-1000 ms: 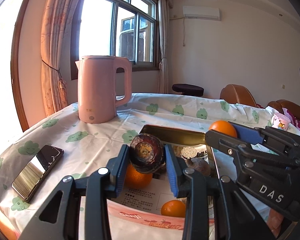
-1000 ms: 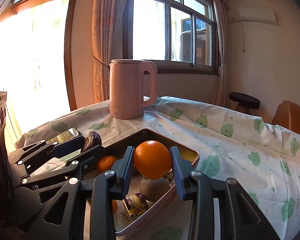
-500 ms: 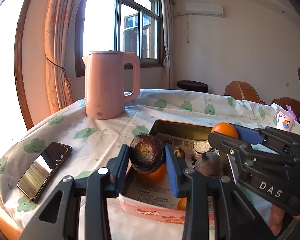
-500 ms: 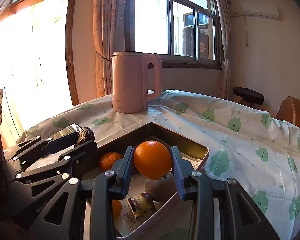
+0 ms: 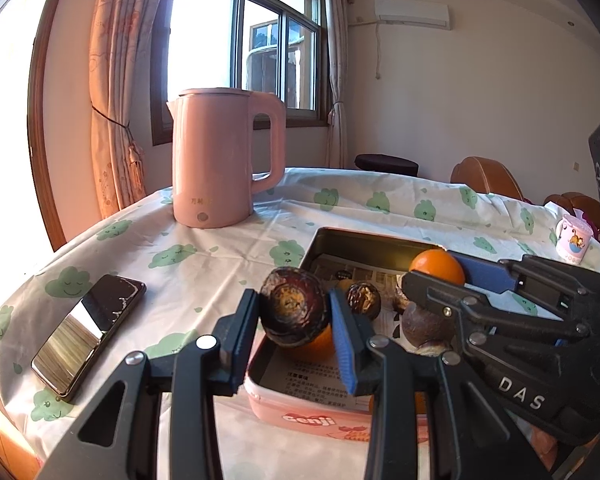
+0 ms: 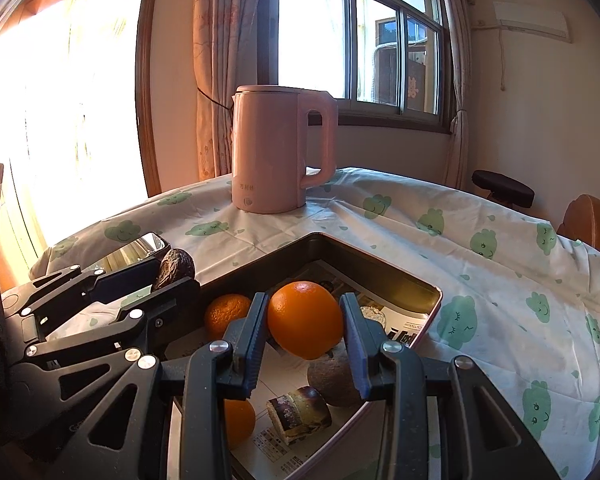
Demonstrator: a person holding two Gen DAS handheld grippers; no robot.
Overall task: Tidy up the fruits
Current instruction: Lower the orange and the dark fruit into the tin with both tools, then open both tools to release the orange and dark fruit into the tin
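Both your tools have drawn back over the tin (image 5: 364,240), left tool (image 5: 294,314) pinching a dark fruit (image 5: 292,312), right tool (image 6: 305,326) an orange (image 6: 305,320); more fruit lies inside.

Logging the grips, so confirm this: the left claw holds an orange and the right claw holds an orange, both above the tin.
Wrong about the left claw: the left wrist view shows it holding a dark brown fruit. The right claw does hold an orange above the tin.

Wrist cams, close, both facing tin (image 5: 364,240) & kettle (image 6: 278,160).
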